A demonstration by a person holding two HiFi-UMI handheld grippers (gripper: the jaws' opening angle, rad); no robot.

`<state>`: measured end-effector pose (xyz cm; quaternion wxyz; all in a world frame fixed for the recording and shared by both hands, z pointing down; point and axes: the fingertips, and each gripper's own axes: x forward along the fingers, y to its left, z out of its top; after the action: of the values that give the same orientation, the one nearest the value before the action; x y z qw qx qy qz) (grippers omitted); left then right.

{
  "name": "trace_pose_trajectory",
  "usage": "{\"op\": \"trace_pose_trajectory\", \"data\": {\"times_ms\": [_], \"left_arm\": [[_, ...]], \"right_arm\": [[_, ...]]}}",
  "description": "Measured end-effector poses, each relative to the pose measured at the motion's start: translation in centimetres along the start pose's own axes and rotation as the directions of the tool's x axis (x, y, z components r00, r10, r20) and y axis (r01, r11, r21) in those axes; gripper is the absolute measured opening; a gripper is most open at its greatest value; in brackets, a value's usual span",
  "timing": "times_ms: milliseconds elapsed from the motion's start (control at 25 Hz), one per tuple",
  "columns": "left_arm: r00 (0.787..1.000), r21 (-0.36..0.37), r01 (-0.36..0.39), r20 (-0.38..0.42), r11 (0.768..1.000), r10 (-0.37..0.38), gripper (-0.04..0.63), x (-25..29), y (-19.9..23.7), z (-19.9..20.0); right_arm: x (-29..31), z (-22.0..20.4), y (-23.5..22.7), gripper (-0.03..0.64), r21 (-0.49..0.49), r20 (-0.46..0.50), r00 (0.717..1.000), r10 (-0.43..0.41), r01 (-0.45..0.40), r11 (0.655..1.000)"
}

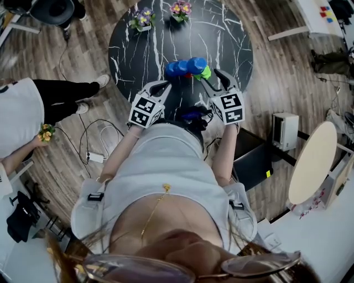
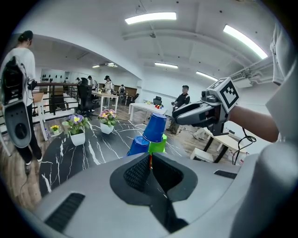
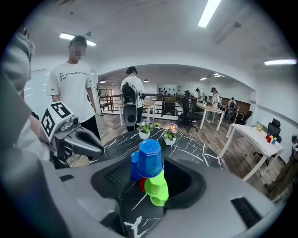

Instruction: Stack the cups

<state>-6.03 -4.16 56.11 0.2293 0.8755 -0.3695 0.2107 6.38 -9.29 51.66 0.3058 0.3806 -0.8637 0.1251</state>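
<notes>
A cluster of cups stands on the black marble table (image 1: pixel 227 38). A blue cup (image 3: pixel 150 159) sits upside down on top, with a second blue cup (image 3: pixel 134 165) behind it. A green cup (image 3: pixel 157 188) leans tilted at the front, and a bit of a red cup (image 3: pixel 142 184) shows under it. In the head view the blue cups (image 1: pixel 185 67) and the green cup (image 1: pixel 206 72) lie between both grippers. My right gripper (image 3: pixel 151 180) is open, with the cluster just ahead of its jaws and its pads not pressing on it. My left gripper (image 2: pixel 150 162) is shut and empty, short of the cups.
Two small flower pots (image 1: pixel 142 19) (image 1: pixel 181 9) stand at the table's far side. A person in a white shirt (image 1: pixel 22 110) stands to the left, with cables on the wood floor. A round white table (image 1: pixel 312 160) is at the right.
</notes>
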Motion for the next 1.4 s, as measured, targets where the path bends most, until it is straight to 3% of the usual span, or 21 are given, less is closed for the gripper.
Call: {"op": "trace_pose_trajectory", "data": {"times_ms": [560, 1400], "left_arm": [[0.998, 0.023, 0.039, 0.049, 0.999, -0.04, 0.037, 0.2, -1.7, 1.8], [0.987, 0.069, 0.092, 0.123, 0.993, -0.1, 0.038, 0.1, -4.5, 4.7]], "right_arm": [[-0.2, -2.9, 3.7, 0.055, 0.096, 0.04, 0.997, 0.072, -0.075, 0.993], [-2.1, -0.7, 5.5, 0.023, 0.039, 0.212, 0.975, 0.068, -0.078, 0.996]]}}
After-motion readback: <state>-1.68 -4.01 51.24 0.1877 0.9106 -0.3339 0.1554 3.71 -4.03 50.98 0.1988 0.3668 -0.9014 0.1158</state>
